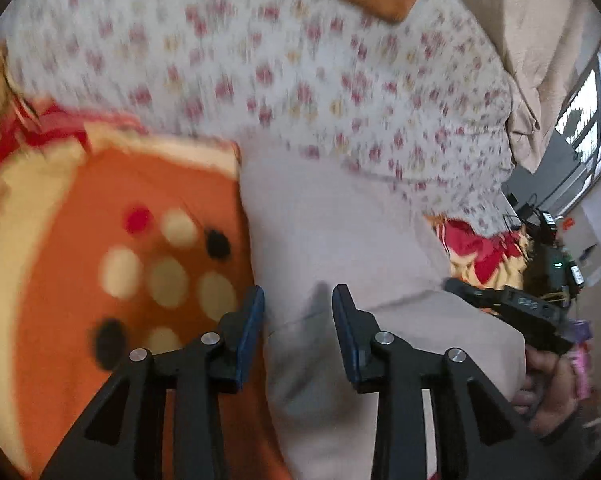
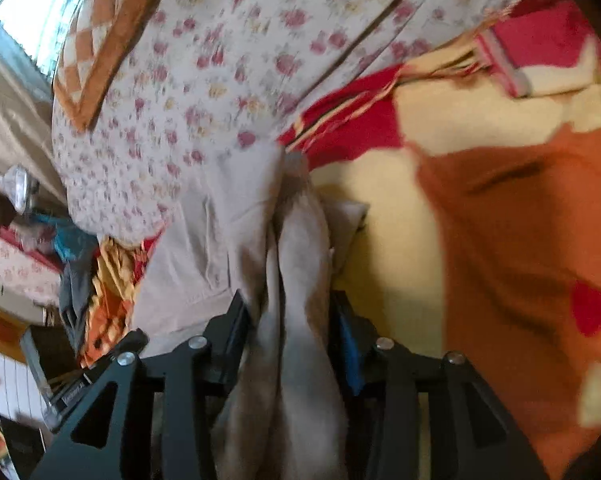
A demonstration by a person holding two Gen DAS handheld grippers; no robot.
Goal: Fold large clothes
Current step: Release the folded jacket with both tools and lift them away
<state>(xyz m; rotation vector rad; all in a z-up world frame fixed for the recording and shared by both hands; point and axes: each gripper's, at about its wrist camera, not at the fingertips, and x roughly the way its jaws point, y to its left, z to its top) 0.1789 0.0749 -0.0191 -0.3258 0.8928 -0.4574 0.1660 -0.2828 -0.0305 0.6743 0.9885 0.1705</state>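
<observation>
The pale beige fabric garment [image 1: 340, 240] is lying on the bed's floral white sheet [image 1: 260, 80], beside an orange dotted blanket [image 1: 120, 260]. The left gripper [image 1: 298, 300] is hovering over it, fingers spread and empty. The right gripper [image 2: 290, 308] is pinching a bunched fold of it between its fingers.

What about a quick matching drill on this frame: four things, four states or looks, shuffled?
Things:
1. left gripper
2. right gripper
3. beige garment
4. floral sheet

States or looks:
A. white with small pink flowers
B. plain, lying on the bed beside the orange blanket
C. jaws apart, nothing between them
D. bunched beige cloth between the fingers

Pairs: 1-C, 2-D, 3-B, 4-A

Whether the right gripper's pads actually press on the cloth is not clear from its own view.
</observation>
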